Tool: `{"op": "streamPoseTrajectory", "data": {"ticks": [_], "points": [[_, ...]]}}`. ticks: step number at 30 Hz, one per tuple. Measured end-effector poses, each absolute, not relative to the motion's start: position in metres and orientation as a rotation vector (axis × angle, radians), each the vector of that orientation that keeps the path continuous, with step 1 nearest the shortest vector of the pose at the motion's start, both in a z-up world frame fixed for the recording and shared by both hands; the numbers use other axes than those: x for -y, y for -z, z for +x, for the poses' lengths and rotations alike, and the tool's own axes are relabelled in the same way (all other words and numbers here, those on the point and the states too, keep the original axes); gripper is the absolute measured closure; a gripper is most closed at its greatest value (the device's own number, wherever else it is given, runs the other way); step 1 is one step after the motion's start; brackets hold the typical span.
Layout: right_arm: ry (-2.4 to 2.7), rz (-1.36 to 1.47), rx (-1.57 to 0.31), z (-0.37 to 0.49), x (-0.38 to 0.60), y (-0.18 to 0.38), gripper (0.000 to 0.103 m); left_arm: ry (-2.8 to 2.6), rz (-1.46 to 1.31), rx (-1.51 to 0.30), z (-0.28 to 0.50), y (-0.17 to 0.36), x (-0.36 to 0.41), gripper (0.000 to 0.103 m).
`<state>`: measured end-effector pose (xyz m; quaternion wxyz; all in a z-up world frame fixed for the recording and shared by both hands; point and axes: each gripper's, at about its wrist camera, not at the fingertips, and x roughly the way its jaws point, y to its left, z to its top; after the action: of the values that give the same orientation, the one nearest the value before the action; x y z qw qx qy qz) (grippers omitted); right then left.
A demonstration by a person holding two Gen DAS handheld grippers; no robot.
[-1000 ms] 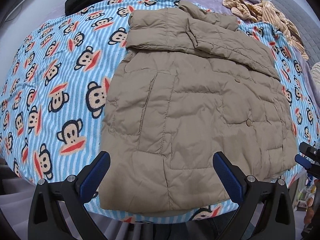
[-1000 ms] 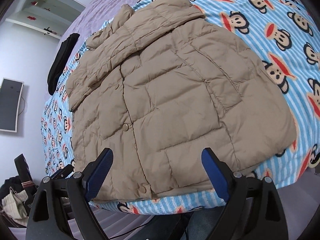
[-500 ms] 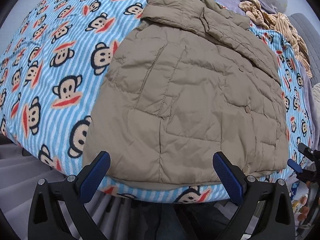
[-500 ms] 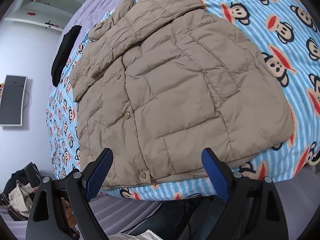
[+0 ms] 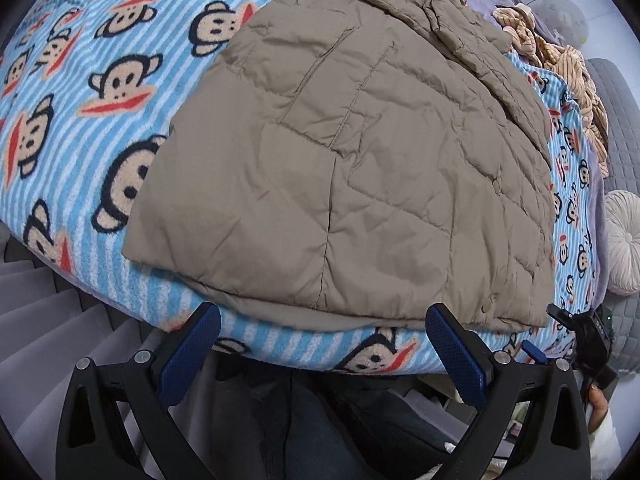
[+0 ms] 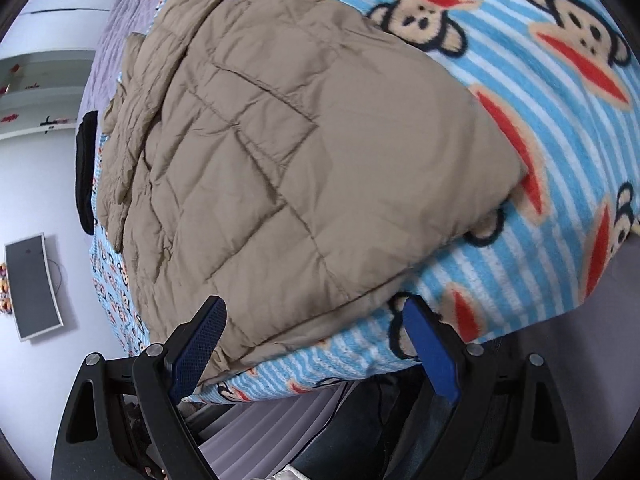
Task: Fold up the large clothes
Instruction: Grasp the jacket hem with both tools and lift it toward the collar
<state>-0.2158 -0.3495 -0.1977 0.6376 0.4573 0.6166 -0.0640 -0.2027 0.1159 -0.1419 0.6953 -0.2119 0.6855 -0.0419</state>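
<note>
1. While both sets of jaws stand released and empty, I line up my left gripper [image 5: 326,350] and right gripper [image 6: 316,344] on the near hem of the tan puffer jacket [image 5: 360,160].
2. It lies flat on the monkey-print blanket [image 5: 100,80] on the bed.
3. I should pinch both layers at each hem corner.
4. I judge the slick, puffy shell liable to slip; bite deep.

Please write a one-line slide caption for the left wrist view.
Open left hand-held gripper near the hem of a tan padded jacket on a monkey-print blanket.
</note>
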Motion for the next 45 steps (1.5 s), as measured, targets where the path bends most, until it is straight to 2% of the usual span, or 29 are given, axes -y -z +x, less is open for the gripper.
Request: {"op": "streamPoseTrajectory", "data": {"ticks": [6,14,16,17,19,22,23,25,26,27,28,29,30,45], "points": [[0.178,1.206,-1.432,-0.229,0.363,0.231,0.011,0.090,-0.621,-1.565,-0.204,0.174,-0.120,0.001],[0.157,1.376,-1.319,-0.220,0.371,0.246,0.011,0.094,-0.788,-1.482,-0.166,0.185,-0.119,0.001],[0.148,1.405,-1.274,-0.216,0.372,0.245,0.011,0.079,-0.775,-1.492,-0.158,0.185,-0.117,0.022],[0.147,1.420,-1.258,-0.215,0.372,0.246,0.011,0.080,-0.758,-1.499,-0.154,0.185,-0.115,0.029],[0.148,1.453,-1.234,-0.214,0.372,0.246,0.011,0.092,-0.712,-1.508,-0.149,0.181,-0.116,0.062],[0.124,1.498,-1.201,-0.212,0.372,0.244,0.011,0.122,-0.662,-1.488,-0.145,0.170,-0.120,0.079],[0.123,1.499,-1.199,-0.212,0.372,0.242,0.011,0.133,-0.657,-1.478,-0.144,0.166,-0.123,0.082],[0.119,1.497,-1.195,-0.212,0.369,0.239,0.016,0.156,-0.652,-1.459,-0.143,0.160,-0.127,0.082],[0.118,1.494,-1.197,-0.212,0.367,0.239,0.030,0.166,-0.648,-1.452,-0.141,0.157,-0.128,0.082],[0.122,1.489,-1.206,-0.211,0.365,0.239,0.052,0.174,-0.643,-1.447,-0.141,0.154,-0.129,0.082],[0.131,1.479,-1.221,-0.210,0.364,0.239,0.062,0.183,-0.636,-1.441,-0.139,0.152,-0.129,0.084],[0.134,1.471,-1.232,-0.210,0.364,0.237,0.082,0.191,-0.630,-1.436,-0.139,0.149,-0.130,0.086],[0.144,1.460,-1.235,-0.210,0.362,0.236,0.091,0.201,-0.625,-1.431,-0.136,0.145,-0.130,0.087],[0.063,1.243,-1.101,-0.167,0.365,0.157,0.092,0.280,-0.498,-1.208,-0.070,0.052,-0.127,0.087]]}}
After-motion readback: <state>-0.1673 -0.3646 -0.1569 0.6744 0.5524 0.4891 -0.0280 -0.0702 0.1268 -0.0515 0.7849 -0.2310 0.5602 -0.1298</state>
